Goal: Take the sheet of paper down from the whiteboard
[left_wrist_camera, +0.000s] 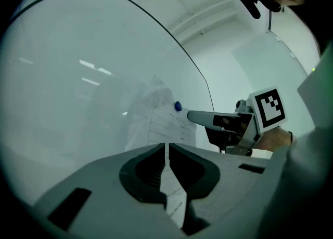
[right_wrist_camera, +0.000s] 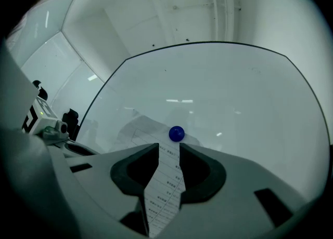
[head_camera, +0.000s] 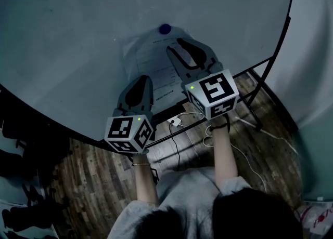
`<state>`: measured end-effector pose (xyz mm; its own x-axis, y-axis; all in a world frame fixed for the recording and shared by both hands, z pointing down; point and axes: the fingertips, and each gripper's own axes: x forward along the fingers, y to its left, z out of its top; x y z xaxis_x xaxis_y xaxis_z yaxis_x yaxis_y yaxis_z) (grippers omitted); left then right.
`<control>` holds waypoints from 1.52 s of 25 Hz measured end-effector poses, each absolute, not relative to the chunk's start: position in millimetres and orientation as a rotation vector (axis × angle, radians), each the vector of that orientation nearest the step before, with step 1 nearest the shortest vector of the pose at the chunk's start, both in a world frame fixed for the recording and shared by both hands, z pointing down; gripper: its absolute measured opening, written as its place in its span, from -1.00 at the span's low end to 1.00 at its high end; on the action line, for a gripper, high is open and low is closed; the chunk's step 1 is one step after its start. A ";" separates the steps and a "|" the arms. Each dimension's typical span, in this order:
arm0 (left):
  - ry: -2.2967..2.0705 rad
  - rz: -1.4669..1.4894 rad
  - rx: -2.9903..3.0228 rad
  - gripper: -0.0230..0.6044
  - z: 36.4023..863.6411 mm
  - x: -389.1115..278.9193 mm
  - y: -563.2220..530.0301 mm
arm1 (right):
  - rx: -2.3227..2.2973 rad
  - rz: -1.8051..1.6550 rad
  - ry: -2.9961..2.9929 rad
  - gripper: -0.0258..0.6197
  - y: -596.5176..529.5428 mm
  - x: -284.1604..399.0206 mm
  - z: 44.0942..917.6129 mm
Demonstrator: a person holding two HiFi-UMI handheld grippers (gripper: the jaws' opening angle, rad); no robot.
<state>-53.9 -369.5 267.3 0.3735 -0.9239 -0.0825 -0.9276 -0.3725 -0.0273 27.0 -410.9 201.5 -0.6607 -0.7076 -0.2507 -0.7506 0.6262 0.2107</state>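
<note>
**Sheet on the whiteboard, a gripper at each end of it**

The large white whiteboard with a thin dark frame (head_camera: pixel 78 35) stands directly ahead of both pairs of fingers and fills most of the two gripper views. In the head view, a brown wooden plank floor (head_camera: pixel 88 175) lies below and behind the fingers.

The white printed sheet of paper (head_camera: pixel 151 58) is on the board, in front of both grippers. Its top edge lies just beyond the right fingers, and its lower left part is at the left fingers. The left side of the sheet bulges a little away from the board.

The right gripper (right_wrist_camera: pixel 169 147) points at the upper part of the sheet. Its fingers stand apart; the printed lines show in the gap between them, and the fingers press on nothing. The left gripper (left_wrist_camera: pixel 167 147) is lower and more to the left. Its fingers are closed to a thin slit, the white of the sheet sits in this slit, and they appear to pinch the sheet there.

The small round blue magnet (right_wrist_camera: pixel 176 133) sits at the sheet's top edge. It is just above the right fingertips without touching them, and well beyond the left fingers.
</note>
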 end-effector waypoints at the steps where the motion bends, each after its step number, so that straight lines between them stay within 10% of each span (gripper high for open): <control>1: 1.739 0.072 -2.528 -0.91 267.0 -57.1 -369.3 | -1.223 0.468 2.707 -0.60 -412.1 24.8 200.2; 38: 1.875 -0.103 -2.560 -0.68 314.3 -88.3 -377.8 | -1.318 0.803 2.689 -0.52 -434.5 8.3 167.7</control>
<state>-88.3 -377.8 314.3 0.3004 -0.9511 0.0716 -0.9532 -0.3020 -0.0117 8.3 -434.5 167.7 -0.6377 -0.7266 -0.2555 -0.7478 0.5045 0.4317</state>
